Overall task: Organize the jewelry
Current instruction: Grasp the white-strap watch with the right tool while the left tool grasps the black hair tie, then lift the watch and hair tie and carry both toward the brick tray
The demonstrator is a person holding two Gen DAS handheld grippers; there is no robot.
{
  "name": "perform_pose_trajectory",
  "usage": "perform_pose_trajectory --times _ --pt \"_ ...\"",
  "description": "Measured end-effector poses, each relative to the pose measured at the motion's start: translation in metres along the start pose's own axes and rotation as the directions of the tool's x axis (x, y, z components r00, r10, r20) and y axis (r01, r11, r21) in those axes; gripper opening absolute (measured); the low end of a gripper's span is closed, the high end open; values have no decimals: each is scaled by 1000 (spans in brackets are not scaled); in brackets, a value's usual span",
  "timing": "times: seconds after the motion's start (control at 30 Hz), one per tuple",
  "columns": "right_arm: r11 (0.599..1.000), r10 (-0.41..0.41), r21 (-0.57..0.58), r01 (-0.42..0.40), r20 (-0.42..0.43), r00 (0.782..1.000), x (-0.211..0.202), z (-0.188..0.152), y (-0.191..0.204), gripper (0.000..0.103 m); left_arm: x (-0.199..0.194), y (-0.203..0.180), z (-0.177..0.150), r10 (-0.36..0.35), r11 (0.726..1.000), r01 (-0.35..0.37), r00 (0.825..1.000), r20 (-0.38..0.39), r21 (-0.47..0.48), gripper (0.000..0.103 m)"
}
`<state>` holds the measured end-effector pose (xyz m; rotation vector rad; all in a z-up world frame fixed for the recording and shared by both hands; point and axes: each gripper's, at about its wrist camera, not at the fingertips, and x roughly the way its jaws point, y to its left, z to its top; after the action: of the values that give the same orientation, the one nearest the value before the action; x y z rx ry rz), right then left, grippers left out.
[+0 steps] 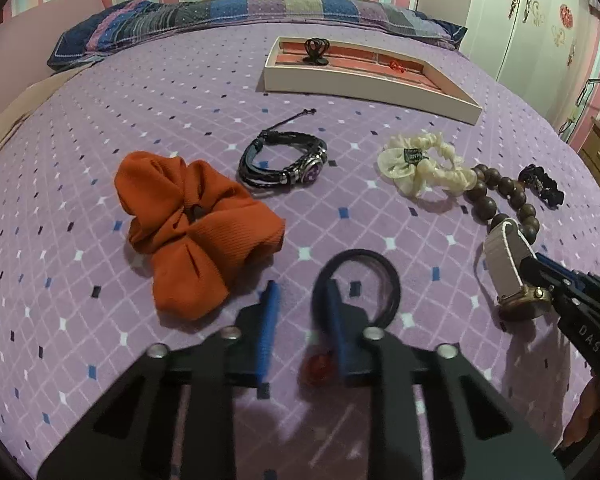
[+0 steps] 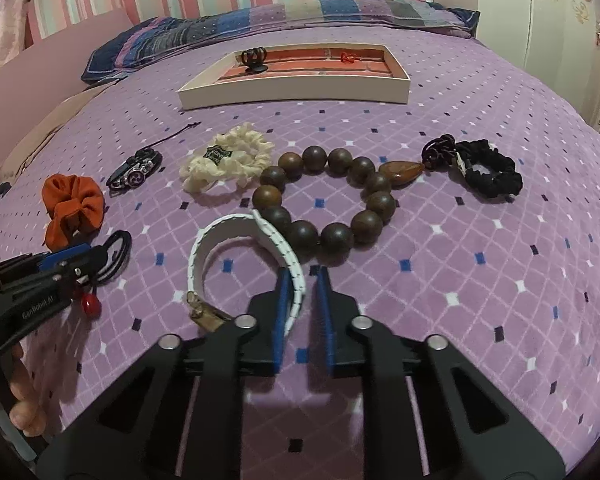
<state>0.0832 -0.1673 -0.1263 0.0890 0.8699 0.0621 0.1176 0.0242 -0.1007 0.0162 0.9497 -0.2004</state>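
Jewelry lies on a purple bedspread. My left gripper (image 1: 302,292) is open; its right finger sits inside a black hair tie (image 1: 362,286) with a red bead (image 1: 318,366). My right gripper (image 2: 303,280) is open, its fingers on either side of the strap of a white-strapped watch (image 2: 228,240), also seen from the left wrist (image 1: 504,264). Nearby lie an orange scrunchie (image 1: 192,232), a black leather bracelet (image 1: 284,162), a cream scrunchie (image 2: 228,162), a wooden bead bracelet (image 2: 328,196) and a black scrunchie (image 2: 488,174).
A shallow white tray (image 2: 296,92) with a red-brick lining stands at the far side and holds a black claw clip (image 2: 254,58) and a small red item (image 2: 348,57). A striped pillow (image 1: 240,20) lies behind it. A white wardrobe (image 1: 540,20) stands to the right.
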Motion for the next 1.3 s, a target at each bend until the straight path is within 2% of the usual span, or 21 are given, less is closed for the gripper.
perform_pose_trajectory --times 0.17,0.3,0.87,1.03,1.3 --pt "1000 6 -5 -6 9 1000 -1 -1 1 9 -2 0 -1 -2 1000 2 1000 5 3 11" --pt "1000 7 -14 -6 20 1000 -3 -2 1 8 -3 -3 -2 7 1000 -7 1000 10 14 7" --pt "1000 10 -22 -8 85 996 -25 7 -3 7 -24 -13 6 -18 999 17 998 55 27 6" --pt "1000 1 -2 0 107 994 -28 19 -16 7 -23 -14 20 -22 1000 21 998 57 12 6" --pt "1000 -6 12 5 131 991 -24 51 -31 7 -24 -28 55 -24 1000 23 994 106 17 4"
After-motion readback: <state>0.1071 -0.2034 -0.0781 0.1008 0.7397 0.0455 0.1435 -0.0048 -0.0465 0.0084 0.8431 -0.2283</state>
